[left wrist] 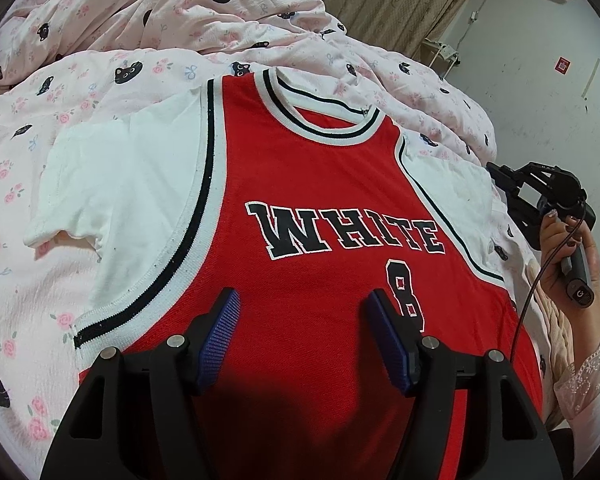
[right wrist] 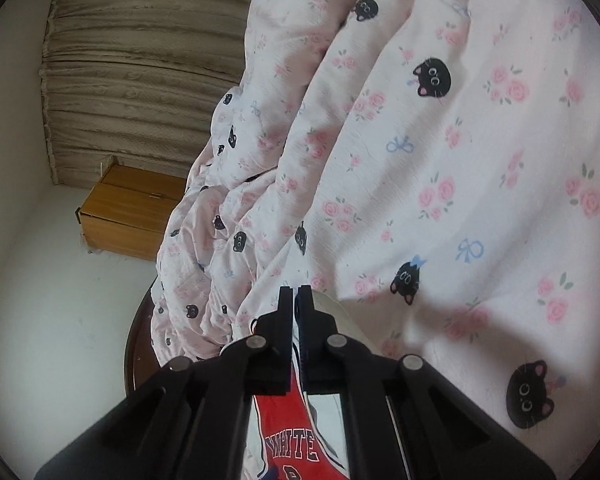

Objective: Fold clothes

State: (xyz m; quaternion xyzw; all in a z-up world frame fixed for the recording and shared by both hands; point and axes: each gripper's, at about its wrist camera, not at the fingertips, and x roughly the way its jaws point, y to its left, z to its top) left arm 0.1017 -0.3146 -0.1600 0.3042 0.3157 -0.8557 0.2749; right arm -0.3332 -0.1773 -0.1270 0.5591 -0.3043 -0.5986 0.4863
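Red jersey point(left wrist: 300, 184) lies flat on the bed quilt point(left wrist: 100, 32); left hand-held gripper point(left wrist: 300, 340) hovers spread wide, right hand-held gripper point(right wrist: 296, 300) pinching its white sleeve point(right wrist: 331, 304).

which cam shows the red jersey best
The left wrist view: the red jersey lies spread face-up on the floral bedding, with "WHITE", the 8, collar and white sleeves all visible. The right wrist view shows only a strip of it under the right gripper, whose jaws are closed on its fabric.
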